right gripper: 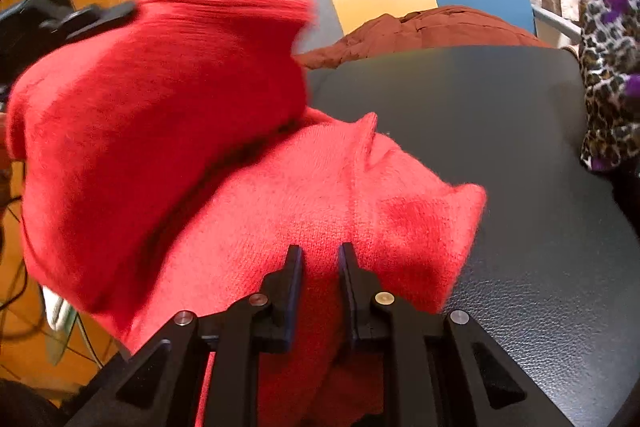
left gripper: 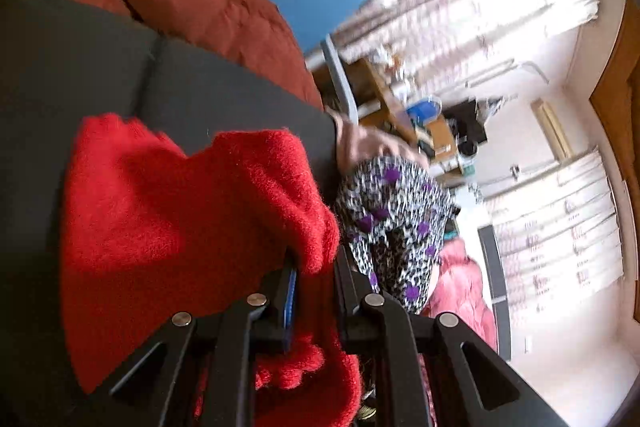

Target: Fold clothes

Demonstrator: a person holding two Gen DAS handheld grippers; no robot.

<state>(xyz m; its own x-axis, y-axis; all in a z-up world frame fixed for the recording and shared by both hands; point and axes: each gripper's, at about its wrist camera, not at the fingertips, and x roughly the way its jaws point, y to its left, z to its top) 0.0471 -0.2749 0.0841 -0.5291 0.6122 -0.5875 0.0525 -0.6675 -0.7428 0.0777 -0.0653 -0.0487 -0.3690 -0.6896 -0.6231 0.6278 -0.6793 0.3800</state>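
Both my jaws are clamped on the red sweater [right gripper: 280,195]: left gripper [left gripper: 314,269] lifts one part, right gripper [right gripper: 320,263] pins another near the dark tabletop's [right gripper: 500,131] near edge. Leopard-print garment [right gripper: 610,79] hangs at the right edge.

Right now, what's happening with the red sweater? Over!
Left gripper and right gripper both clamped on red sweater. Sweater half lifted over dark table. Leopard-print cloth at table edge.

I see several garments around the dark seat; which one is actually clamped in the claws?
The bright red knit sweater: both the left claw and right claw pinch it. The leopard-print garment and rust-brown quilted one lie untouched.
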